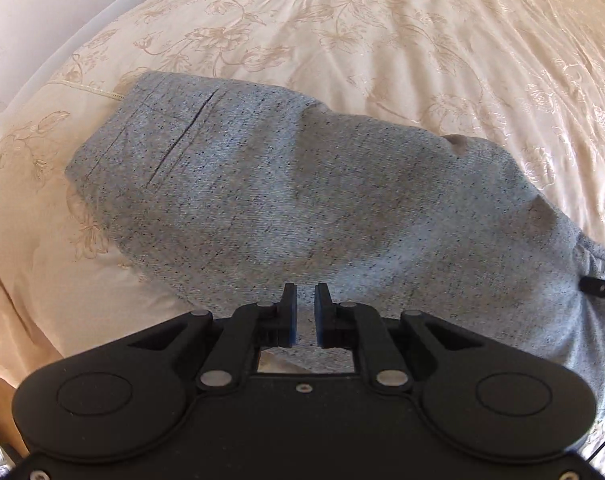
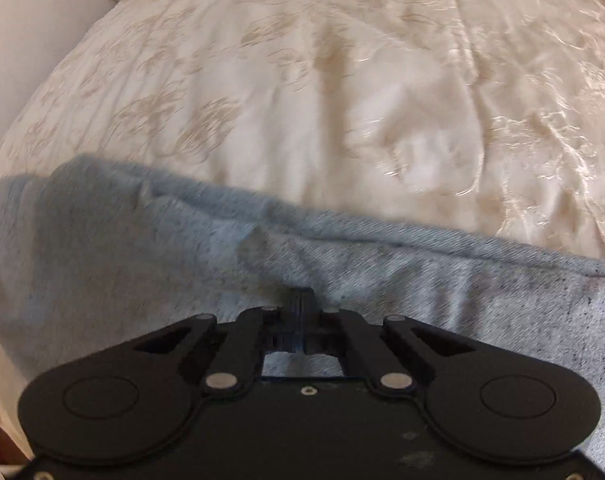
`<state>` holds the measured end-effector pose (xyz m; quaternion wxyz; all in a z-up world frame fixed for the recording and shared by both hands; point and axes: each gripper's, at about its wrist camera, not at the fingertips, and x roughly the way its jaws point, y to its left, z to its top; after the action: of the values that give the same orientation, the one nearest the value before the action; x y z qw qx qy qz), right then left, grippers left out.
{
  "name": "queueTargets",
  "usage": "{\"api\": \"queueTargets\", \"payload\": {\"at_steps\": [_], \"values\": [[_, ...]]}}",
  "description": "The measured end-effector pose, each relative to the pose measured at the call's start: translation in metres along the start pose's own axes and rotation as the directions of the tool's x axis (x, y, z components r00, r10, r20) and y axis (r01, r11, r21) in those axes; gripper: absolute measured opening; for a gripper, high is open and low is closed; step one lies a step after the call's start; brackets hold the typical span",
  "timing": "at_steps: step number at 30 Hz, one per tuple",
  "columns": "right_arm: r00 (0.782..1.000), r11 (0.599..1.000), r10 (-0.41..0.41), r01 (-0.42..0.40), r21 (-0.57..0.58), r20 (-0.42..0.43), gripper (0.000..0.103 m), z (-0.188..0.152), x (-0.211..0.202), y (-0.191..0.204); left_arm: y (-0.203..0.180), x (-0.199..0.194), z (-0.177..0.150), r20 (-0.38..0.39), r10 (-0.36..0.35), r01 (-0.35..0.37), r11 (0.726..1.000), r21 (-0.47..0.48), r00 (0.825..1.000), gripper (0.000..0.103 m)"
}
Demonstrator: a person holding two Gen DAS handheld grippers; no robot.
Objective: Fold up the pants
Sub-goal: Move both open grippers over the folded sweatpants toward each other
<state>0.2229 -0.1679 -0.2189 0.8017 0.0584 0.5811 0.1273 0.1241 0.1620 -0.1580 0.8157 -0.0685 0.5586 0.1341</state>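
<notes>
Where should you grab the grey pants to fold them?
Probably grab the speckled grey fabric pants at the waistband end, by the pocket slit, coming from above. That edge lies flat and bare on the cream flowered bedspread, so fingers can pinch it and carry it across.

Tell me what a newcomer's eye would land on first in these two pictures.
First the grey speckled pants, lying in a bulky heap across the cream floral bedspread, a slit pocket showing at their far left end. Next, the black grippers low in each view: the left gripper has a narrow gap between its blue pads over the cloth, while the right gripper has its jaws together.
</notes>
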Motion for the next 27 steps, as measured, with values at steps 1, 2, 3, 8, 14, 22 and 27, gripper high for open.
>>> {"api": "queueTargets", "payload": {"at_steps": [1,2,3,8,14,22,27], "values": [[1.000,1.000,-0.026,0.026,0.016,0.007,0.000,0.004,-0.005,-0.001,0.004,0.003,0.000,-0.003,-0.002,0.002,1.000,0.005,1.000,0.016],[0.998,0.999,-0.053,0.053,0.012,0.022,0.001,0.006,-0.013,0.004,0.007,0.005,0.001,-0.006,-0.002,0.002,1.000,0.009,1.000,0.016],[0.997,0.998,-0.062,0.063,-0.005,0.045,0.016,0.006,-0.021,0.011,0.009,0.008,0.002,-0.009,-0.004,0.004,1.000,0.015,1.000,0.016],[0.996,0.993,0.091,-0.091,-0.073,0.006,0.019,0.005,-0.024,0.062,0.013,0.019,0.009,-0.041,-0.038,0.040,0.998,0.040,0.998,0.016],[0.997,0.997,-0.042,0.046,0.056,-0.066,0.000,0.016,0.018,0.068,0.013,0.023,0.038,-0.039,-0.095,0.098,0.992,0.080,0.995,0.016],[0.992,0.998,0.050,-0.053,0.019,0.112,0.032,0.064,-0.038,0.113,0.020,0.047,0.088,-0.053,-0.127,0.133,0.984,0.116,0.990,0.016],[0.986,0.989,0.143,-0.141,-0.031,0.082,0.036,0.092,-0.020,0.167,0.022,0.084,0.094,-0.165,-0.106,0.133,0.977,0.167,0.981,0.016]]}}
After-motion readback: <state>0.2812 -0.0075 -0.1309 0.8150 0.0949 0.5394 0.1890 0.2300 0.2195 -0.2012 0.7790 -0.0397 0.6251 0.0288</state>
